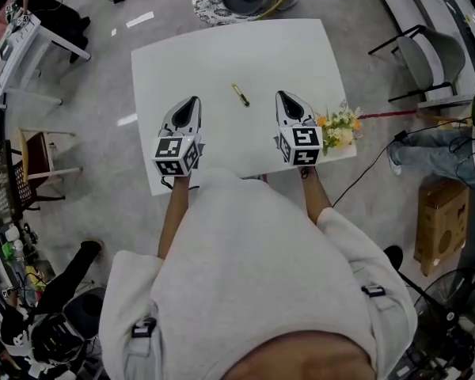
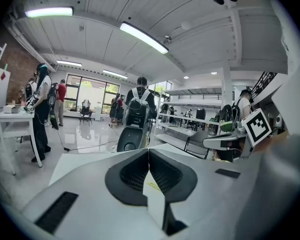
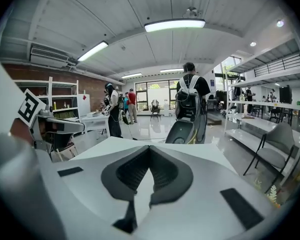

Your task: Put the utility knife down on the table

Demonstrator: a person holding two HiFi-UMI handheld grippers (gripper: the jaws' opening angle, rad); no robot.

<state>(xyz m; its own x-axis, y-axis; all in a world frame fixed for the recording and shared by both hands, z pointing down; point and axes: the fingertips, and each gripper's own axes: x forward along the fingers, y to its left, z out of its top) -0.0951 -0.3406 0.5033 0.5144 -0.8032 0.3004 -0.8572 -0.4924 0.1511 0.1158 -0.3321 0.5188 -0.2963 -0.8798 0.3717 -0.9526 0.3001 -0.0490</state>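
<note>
Jaws closed tip to tip and empty on left gripper [image 1: 193,101] and right gripper [image 1: 282,96], either side of the utility knife [image 1: 240,94] lying free on the table [image 1: 222,50]: placement judged complete.

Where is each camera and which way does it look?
Head view: on the person's head, looking steeply down at the white table, utility knife, both arms, left gripper and right gripper.
Left gripper view: on the left gripper, facing across the table into the room; its shut jaws show.
Right gripper view: same on the right gripper, jaws shut.
Shared: both gripper views see the table and black machine.
</note>
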